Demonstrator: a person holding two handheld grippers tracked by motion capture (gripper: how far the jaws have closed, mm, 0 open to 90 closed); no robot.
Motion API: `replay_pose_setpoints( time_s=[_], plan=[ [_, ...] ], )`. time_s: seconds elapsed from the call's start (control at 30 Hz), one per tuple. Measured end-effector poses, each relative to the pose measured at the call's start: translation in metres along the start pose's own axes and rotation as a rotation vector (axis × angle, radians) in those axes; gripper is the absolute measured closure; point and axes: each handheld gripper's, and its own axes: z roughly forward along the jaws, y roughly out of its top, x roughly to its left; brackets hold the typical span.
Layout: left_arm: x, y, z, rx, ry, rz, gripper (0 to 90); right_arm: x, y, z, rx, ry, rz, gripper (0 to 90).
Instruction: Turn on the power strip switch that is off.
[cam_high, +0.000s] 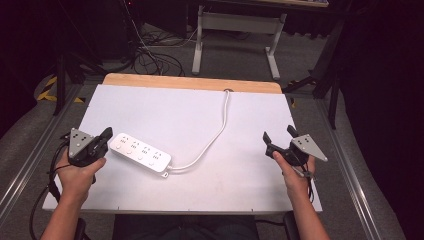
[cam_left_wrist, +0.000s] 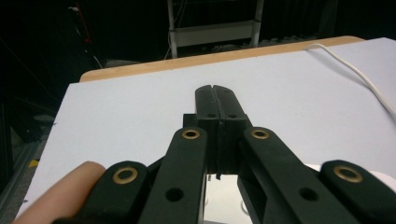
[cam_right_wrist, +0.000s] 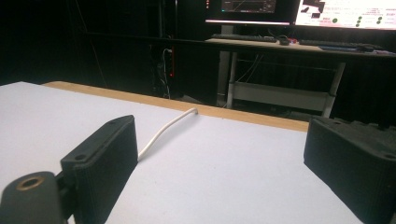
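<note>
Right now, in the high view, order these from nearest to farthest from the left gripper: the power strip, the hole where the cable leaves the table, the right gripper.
From the left gripper:
1. Power strip, just beside it, toward the table's middle.
2. Cable hole, at the far wooden edge.
3. Right gripper, across the table on the right side.

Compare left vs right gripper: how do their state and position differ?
The left gripper has its fingers pressed shut; the right gripper has its fingers spread wide. The left gripper sits right beside the power strip; the right gripper hangs apart from it, over bare table. Both are hand-held, grip nothing, and carry a grey plate.
</note>
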Motion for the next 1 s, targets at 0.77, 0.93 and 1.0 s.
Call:
replay_pose_setpoints(
  time_s=[0.77, 0.93, 1.0],
  plan=[
    [-0.019, -0.009, 0.025, 0.23, -0.105, 0.114, 90.0, 0.001, 0.0, 0.0, 0.002, -0.001, -0.003, 10.5],
    [-0.02, -0.012, 0.029, 0.276, -0.11, 0.114, 90.0, 0.002, 0.0, 0.0, 0.003, 0.0, -0.002, 10.6],
    [-0.02, -0.013, 0.031, 0.295, -0.109, 0.113, 90.0, 0.002, 0.0, 0.0, 0.003, 0.0, -0.001, 10.6]
  ],
)
